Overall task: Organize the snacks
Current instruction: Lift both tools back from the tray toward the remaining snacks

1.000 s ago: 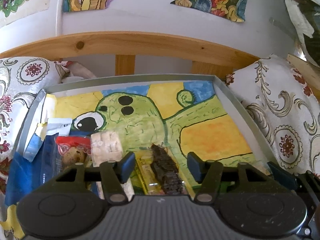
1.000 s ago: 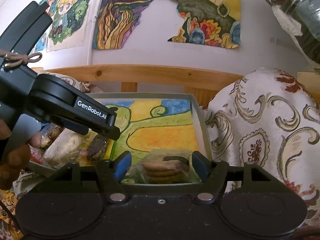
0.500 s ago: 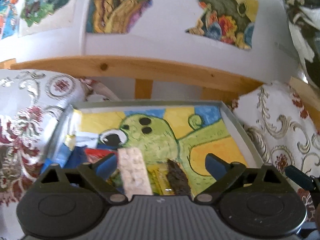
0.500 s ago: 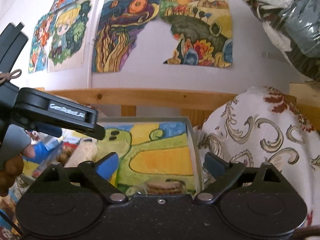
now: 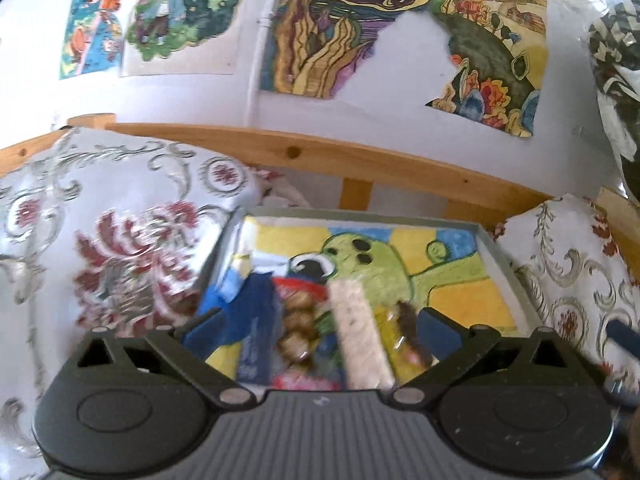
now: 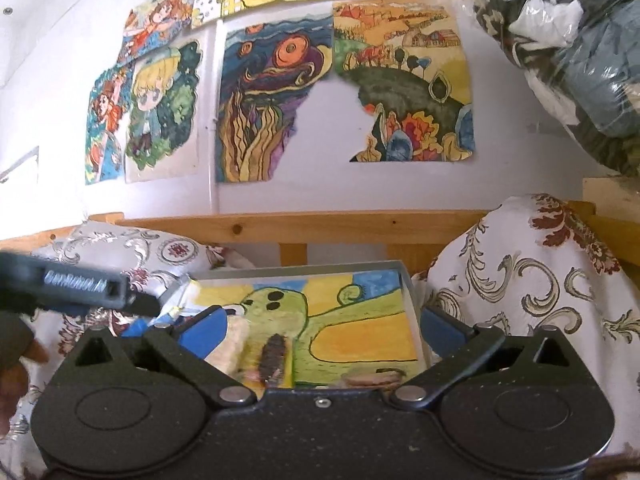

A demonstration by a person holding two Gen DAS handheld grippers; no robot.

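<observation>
Nearest the left wrist camera, the left tool [image 5: 320, 330] has its blue fingers spread wide apart with nothing between them, and the right tool [image 6: 320, 330] stands the same way, fingers apart and empty. Just beyond both lies a shallow grey tray [image 5: 500, 264] lined with a painted green creature on yellow, and the snacks sit in a row along its near left side: a blue packet [image 5: 256, 320], a clear pack of round brown biscuits [image 5: 298, 320], a pale crumbly bar [image 5: 356, 332] and a dark brown bar in clear wrap [image 5: 406, 320] (all blurred in this view). In the right wrist view a stack of round cookies [image 6: 374, 378] rests at the tray's near right corner, well apart from the row. Patterned cushions flank the tray, one on the left [image 5: 120, 240] and one on the right [image 6: 540, 300]. Behind them runs a wooden rail [image 6: 320, 226], and farthest back a white wall carries colourful drawings [image 6: 272, 100].
</observation>
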